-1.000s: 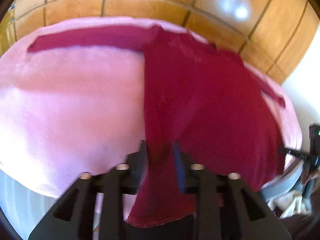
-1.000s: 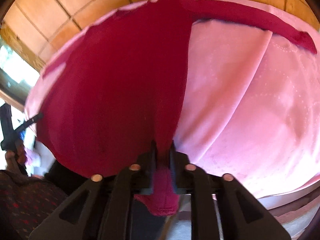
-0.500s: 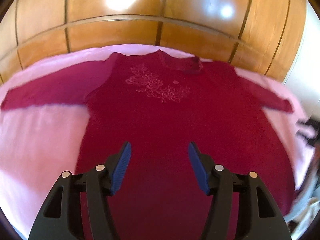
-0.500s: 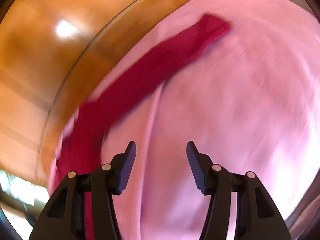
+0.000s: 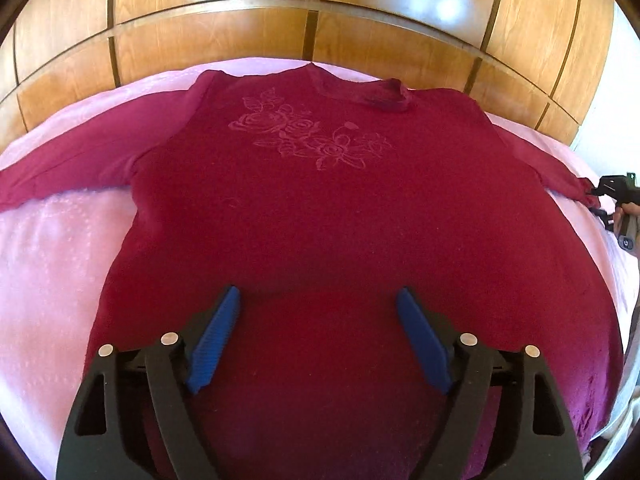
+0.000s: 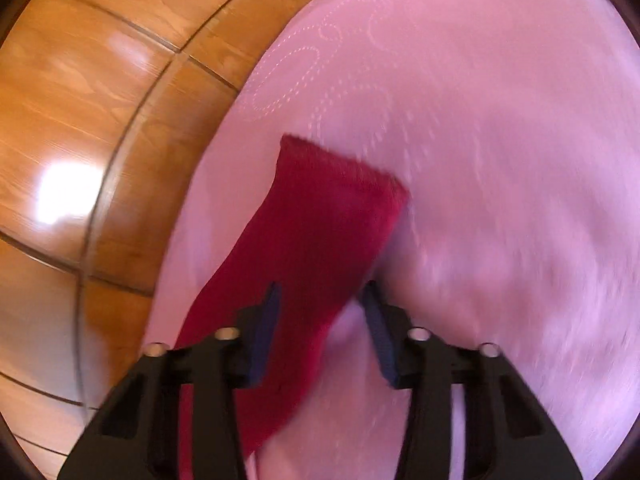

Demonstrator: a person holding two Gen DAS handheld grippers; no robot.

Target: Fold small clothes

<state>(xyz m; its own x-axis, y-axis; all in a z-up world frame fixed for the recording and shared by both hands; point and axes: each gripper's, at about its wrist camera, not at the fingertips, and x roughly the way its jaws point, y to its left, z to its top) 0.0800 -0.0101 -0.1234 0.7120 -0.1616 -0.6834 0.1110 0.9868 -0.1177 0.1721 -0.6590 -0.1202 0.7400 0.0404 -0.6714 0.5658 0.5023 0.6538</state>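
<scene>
Presently the red sweater (image 5: 320,220) lies flat, front up, on the pink bedspread (image 5: 52,264). Left gripper (image 5: 319,300) spread wide above its hem. Right gripper (image 6: 320,292) open, straddling the sleeve cuff (image 6: 332,200).

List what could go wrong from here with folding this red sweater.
1. The right gripper is open around the sleeve cuff; closing low could pinch the pink bedspread too.
2. The sweater hem appears to reach the bed's near edge, so a tug may slide it off.
3. The left gripper hovers open, holding nothing, so the body could shift.
</scene>
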